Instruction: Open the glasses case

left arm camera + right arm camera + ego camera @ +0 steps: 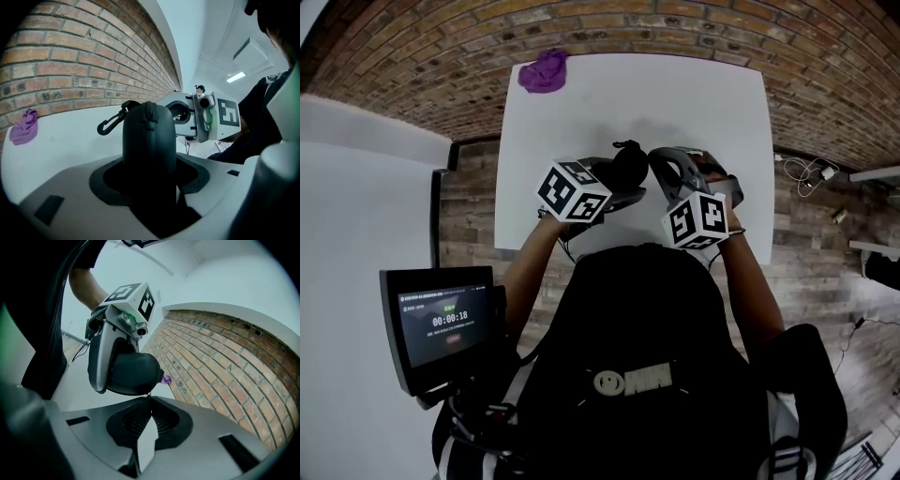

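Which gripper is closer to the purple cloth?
Left. The left gripper, holding the glasses case, is toward the purple cloth; the right gripper sits farther right, beyond the case.

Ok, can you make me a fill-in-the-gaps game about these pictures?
The dark rounded zip-up glasses case sits between the ___ of the left gripper.
The crumpled cloth on the white table is ___.
The right gripper is ___, not open.
The wall behind the table is made of ___.
Missing words: jaws, purple, shut, brick.
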### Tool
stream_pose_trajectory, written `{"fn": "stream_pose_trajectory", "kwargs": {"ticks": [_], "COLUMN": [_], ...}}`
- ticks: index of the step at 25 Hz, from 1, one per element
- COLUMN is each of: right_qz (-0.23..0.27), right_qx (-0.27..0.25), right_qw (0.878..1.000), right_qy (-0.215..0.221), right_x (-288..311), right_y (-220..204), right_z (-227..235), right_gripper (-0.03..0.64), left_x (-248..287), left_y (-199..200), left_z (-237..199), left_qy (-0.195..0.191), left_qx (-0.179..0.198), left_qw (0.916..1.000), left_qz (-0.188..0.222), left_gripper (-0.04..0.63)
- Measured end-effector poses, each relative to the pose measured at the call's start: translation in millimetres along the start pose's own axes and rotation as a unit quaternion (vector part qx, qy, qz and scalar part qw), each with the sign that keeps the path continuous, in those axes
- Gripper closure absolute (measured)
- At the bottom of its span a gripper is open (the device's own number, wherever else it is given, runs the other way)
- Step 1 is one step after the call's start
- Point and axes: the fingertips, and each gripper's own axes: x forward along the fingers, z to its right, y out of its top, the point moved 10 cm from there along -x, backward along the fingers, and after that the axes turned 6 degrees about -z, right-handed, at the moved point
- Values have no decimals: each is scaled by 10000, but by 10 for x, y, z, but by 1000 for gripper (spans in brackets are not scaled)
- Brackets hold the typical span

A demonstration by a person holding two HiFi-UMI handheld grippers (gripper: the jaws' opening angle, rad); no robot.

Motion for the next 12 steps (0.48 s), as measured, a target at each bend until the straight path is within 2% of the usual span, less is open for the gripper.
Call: {"fn": "stream_pose_trajectory", "kwargs": {"ticks": [6, 10, 12], "right_qz": [-105, -216, -208], "right_qx": [-444, -1325, -1568], "right_qw": [9990, 9909, 9873], "right_qy": [32, 71, 178], "right_x": [-37, -69, -37], "right_y": [47, 86, 112], "right_z": [-37, -205, -254], "right_gripper": [609, 609, 609], "left_x": [115, 201, 229], "left_y": [-106, -224, -278], "left_z": [20, 51, 25], "left_qy": [15, -66, -46], "left_qx": [135, 250, 357], "left_qw": [9983, 9948, 9927], "left_qz": [-558, -987, -1151], "left_gripper": [327, 327, 327]}}
